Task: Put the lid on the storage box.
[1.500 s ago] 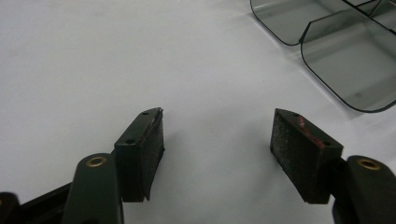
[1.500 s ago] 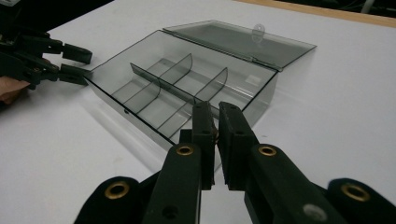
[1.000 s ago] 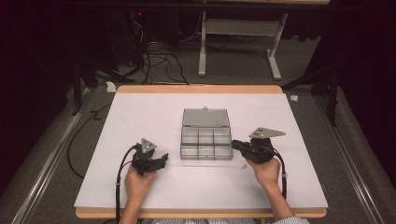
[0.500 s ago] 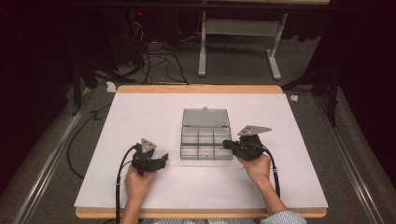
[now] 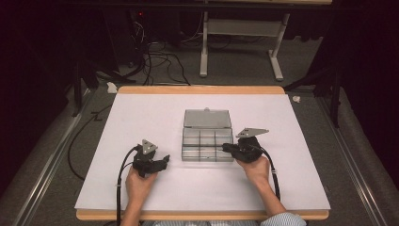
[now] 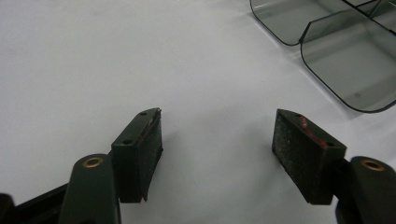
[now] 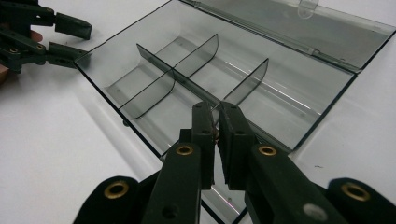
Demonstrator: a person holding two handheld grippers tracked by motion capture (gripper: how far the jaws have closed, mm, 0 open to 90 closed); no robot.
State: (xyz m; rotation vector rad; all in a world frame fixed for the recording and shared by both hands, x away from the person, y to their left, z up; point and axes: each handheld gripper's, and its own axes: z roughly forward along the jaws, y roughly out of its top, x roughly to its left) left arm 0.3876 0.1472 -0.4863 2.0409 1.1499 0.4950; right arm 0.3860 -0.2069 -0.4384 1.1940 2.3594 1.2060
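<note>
A clear grey plastic compartment box [image 5: 207, 153] lies open mid-table, its lid [image 5: 207, 118] flat behind it. Its compartments [image 7: 140, 79] look empty. My right gripper [image 5: 225, 148] hangs over the box's right front corner, pointing left. Its jaws [image 7: 215, 110] are almost together, pinching a small brownish piece [image 7: 215, 132] that I cannot identify. My left gripper [image 5: 165, 161] rests on the white table to the left of the box. It stands open, with nothing but bare table between its pads [image 6: 306, 154]. The box's rounded dividers [image 6: 348, 70] show at the upper right of the left gripper view.
A white sheet [image 5: 141, 117] covers the wooden-edged table [image 5: 202, 89]. Cables trail back from both grippers toward the person. Beyond the far edge are a dark floor, tangled cables [image 5: 155, 61] and a white stand's legs [image 5: 240, 52]. My left gripper [image 7: 70, 39] also shows beyond the box.
My right gripper has moved left and slightly down, from beside the box to over its right front corner. The left gripper has stayed where it was.
</note>
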